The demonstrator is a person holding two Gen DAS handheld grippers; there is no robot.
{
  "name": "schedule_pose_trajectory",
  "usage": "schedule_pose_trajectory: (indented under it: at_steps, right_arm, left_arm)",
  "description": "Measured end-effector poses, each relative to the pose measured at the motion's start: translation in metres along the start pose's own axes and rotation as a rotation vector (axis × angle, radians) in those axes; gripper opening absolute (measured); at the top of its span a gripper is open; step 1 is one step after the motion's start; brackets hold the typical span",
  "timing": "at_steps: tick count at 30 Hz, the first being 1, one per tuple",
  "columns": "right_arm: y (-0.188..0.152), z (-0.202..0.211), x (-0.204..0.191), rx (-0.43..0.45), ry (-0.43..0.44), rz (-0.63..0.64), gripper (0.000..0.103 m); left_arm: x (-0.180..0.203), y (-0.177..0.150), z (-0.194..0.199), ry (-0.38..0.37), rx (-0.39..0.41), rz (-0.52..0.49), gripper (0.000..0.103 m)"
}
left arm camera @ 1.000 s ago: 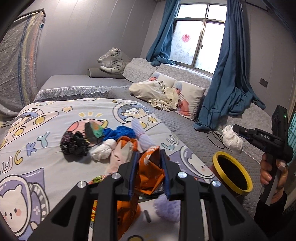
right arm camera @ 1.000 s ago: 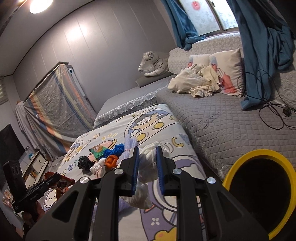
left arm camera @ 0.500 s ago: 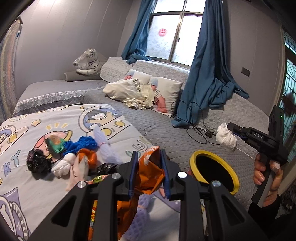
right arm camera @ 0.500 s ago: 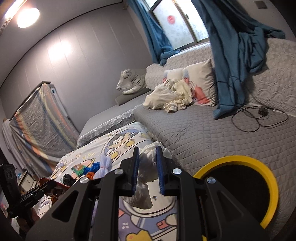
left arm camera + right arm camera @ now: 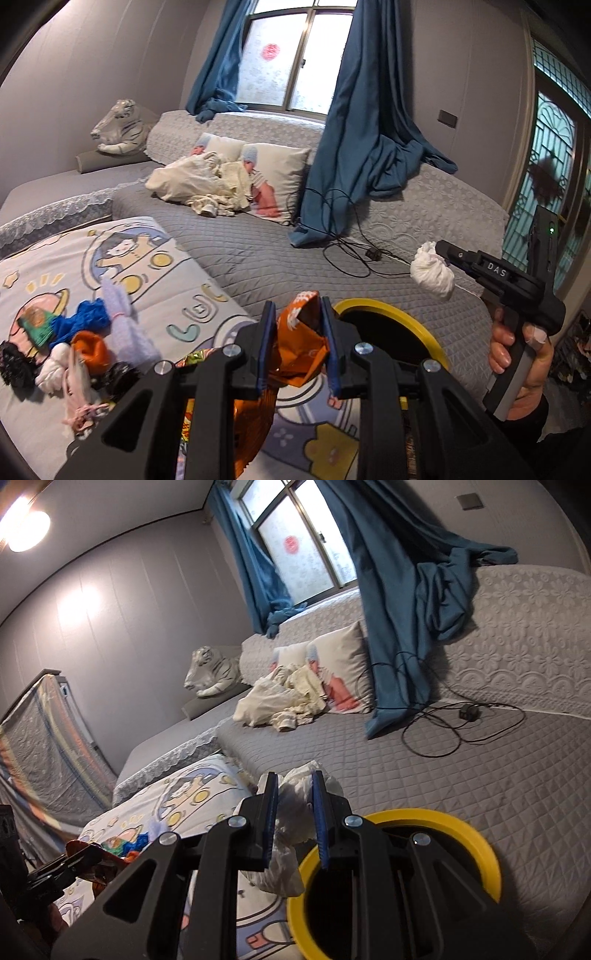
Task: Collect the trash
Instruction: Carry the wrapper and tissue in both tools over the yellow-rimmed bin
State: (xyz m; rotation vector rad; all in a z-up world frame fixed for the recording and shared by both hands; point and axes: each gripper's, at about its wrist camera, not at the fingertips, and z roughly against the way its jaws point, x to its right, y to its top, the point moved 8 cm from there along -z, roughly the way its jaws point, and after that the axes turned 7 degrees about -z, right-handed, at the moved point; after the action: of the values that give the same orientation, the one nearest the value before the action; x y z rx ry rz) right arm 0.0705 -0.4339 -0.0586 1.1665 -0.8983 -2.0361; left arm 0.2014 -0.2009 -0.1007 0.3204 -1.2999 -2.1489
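Left gripper clamps an orange wrapper beside the yellow-rimmed bin, right gripper pinches a white wad at the bin's rim, more trash on the bed

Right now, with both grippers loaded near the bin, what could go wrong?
1. The white wad hangs at the yellow bin rim, not clearly over the opening; released now, it may fall outside.
2. The orange wrapper in the left gripper sits short of the bin.
3. Both grippers converging on one opening could collide.
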Motion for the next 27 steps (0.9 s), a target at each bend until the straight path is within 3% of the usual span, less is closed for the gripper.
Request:
schedule_pose_trajectory:
  at_steps: [15, 27]
  right_arm:
    - [0.013, -0.004, 0.063, 0.026, -0.135, -0.056, 0.017]
    - [0.004, -0.025, 0.104, -0.017, -0.212, -0.099, 0.017]
  left_arm:
    - [0.077, 0.006, -0.087, -0.190, -0.086, -0.074, 0.022]
    - [0.116, -0.005, -0.130, -0.267, -0.155, -0.109, 0.022]
